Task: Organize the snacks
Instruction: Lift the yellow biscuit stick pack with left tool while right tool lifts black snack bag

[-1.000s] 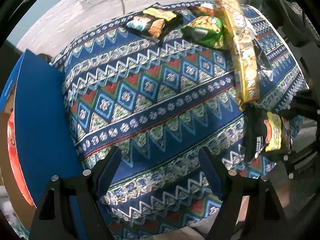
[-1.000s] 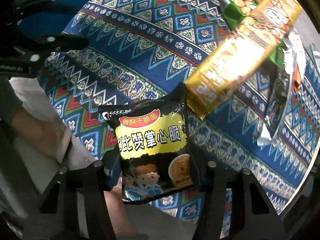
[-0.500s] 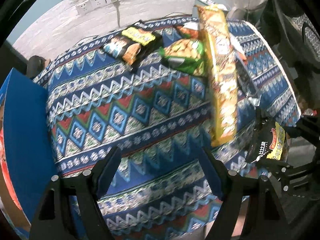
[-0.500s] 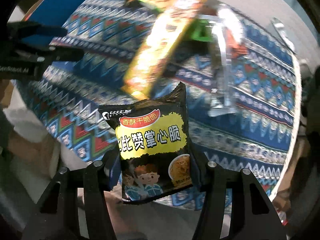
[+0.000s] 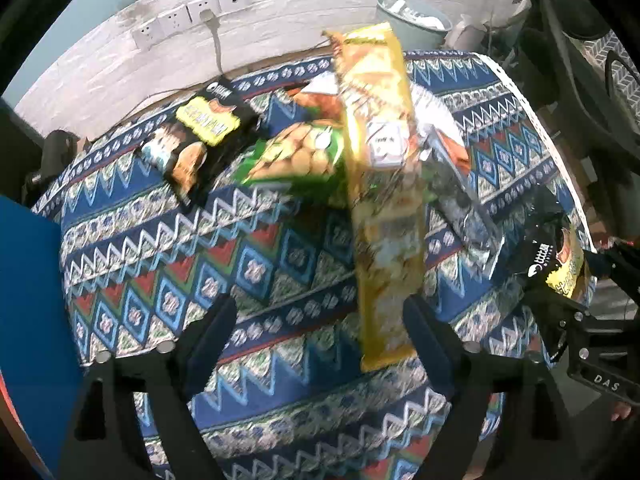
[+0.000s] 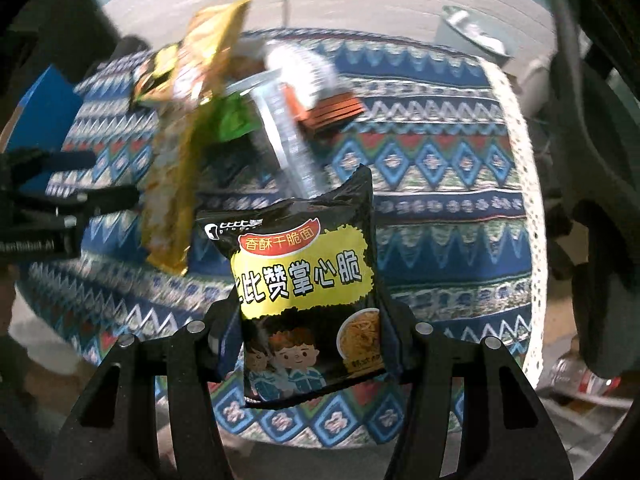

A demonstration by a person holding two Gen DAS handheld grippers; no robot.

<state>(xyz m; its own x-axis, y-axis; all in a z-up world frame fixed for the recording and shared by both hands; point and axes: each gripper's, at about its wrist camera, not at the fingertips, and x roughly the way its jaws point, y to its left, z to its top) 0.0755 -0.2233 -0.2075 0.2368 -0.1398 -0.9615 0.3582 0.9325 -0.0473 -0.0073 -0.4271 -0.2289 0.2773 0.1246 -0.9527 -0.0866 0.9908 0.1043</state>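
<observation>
My right gripper (image 6: 308,332) is shut on a black and yellow noodle snack packet (image 6: 308,296), held upright above the table's near edge; it also shows in the left wrist view (image 5: 560,260). My left gripper (image 5: 320,328) is open and empty over the patterned tablecloth (image 5: 200,264). A long yellow snack pack (image 5: 380,184) lies lengthwise, its near end next to my left gripper's right finger (image 5: 424,340). A second black and yellow packet (image 5: 196,140), a green biscuit bag (image 5: 296,156) and a clear wrapped pack (image 5: 460,184) lie behind it.
A blue box (image 5: 28,320) stands at the table's left edge. A white wall with sockets (image 5: 188,20) is behind the table, and a grey bin (image 5: 412,20) at the back right. An orange-red pack (image 6: 332,108) lies among the snacks.
Both grippers have swung toward the far snack pile. The long yellow pack now lies close to my left gripper. The right gripper still holds the noodle packet.
</observation>
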